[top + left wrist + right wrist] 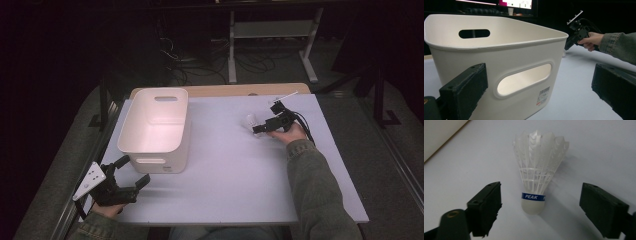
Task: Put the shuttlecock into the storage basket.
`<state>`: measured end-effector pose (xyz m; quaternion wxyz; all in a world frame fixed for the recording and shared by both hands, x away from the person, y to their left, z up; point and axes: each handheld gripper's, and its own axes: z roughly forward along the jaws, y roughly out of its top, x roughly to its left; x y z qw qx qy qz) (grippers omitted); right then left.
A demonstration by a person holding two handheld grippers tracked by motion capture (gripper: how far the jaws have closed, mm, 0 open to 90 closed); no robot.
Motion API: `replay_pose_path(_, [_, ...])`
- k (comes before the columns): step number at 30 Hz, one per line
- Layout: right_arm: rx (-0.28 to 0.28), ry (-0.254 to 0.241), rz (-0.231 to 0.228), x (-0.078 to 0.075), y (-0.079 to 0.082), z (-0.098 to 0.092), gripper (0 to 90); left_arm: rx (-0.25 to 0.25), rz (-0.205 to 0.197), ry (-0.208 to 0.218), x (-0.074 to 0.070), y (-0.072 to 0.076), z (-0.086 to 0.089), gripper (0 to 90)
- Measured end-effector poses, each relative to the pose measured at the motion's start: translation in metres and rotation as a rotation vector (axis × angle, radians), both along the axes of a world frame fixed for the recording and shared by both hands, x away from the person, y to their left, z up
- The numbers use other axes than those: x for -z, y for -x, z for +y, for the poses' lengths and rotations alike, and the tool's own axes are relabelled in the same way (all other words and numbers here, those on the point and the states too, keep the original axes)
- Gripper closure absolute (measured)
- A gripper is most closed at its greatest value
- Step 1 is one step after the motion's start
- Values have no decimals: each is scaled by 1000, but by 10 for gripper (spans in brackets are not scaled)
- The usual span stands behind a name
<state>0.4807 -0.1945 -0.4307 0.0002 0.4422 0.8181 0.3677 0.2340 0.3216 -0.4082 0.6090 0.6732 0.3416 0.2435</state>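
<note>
Your pale lilac rectangular table top [230, 170] spans the middle of the high view. The white plastic bin with slotted handles [156, 127] stands at its left-centre. Your left gripper [131, 176], at the lower left of that view, sits just beside the bin's near end, jaws spread and holding nothing. Your right gripper [256, 128], right of centre, has its jaws apart on either side of the white plastic shuttlecock with a blue band [537, 170], which lies on the table, neither pad touching it.
</note>
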Motion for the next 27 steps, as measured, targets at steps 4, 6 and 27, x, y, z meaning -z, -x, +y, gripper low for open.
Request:
replay_pose_path(4, [-12,-4,8,0,0,1,242,-1,1,1,0,0,0,0])
replay_pose_path(6, [-19,-5,13,1,1,2,273,-1,0,2,0,0,0,0])
replay_pose_path(27, [-59,22,51,7,1,11,633,0,-1,0,0,0,0,0])
